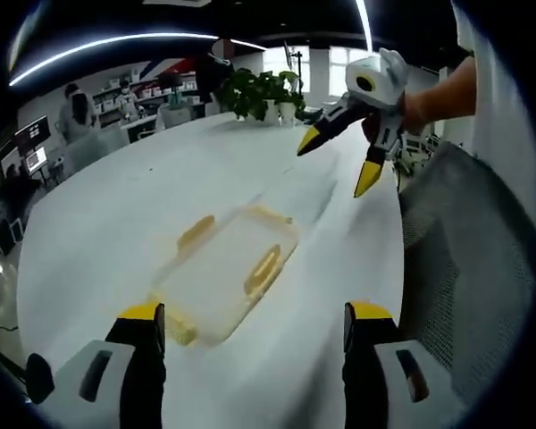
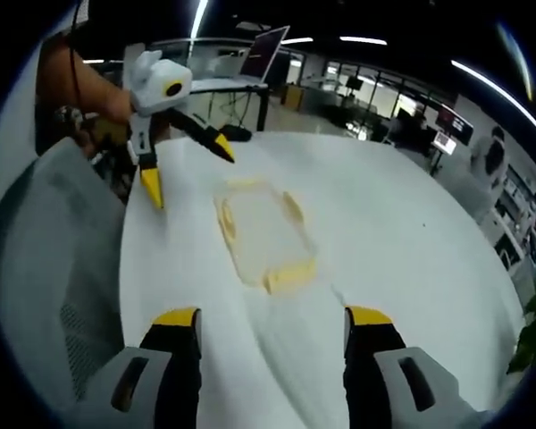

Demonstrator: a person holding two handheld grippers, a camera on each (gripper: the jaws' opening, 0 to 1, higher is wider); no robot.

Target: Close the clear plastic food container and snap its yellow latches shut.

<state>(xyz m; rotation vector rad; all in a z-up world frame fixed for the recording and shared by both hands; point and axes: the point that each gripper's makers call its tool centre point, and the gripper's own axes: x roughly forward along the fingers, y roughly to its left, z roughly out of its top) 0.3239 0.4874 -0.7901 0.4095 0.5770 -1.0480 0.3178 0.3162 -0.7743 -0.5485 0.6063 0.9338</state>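
A clear plastic food container [image 1: 225,273] [image 2: 261,231] with yellow latches [image 1: 263,269] [image 2: 290,275] lies flat on the white table [image 1: 116,214] [image 2: 402,241], its lid seated on it. My left gripper [image 1: 255,326] is held open just short of the container's near end, with nothing between its yellow-tipped jaws. It also appears in the right gripper view as the left gripper [image 2: 188,165], beyond the container. My right gripper [image 2: 272,331] is open too, hovering above the table short of the container; in the left gripper view this right gripper [image 1: 339,156] hangs past the container's far end.
A grey mesh office chair [image 1: 464,259] [image 2: 49,268] stands at the table's edge. Potted green plants [image 1: 259,94] sit at the far end of the table. A laptop [image 2: 259,49] rests on a desk beyond, with monitors and people in the background.
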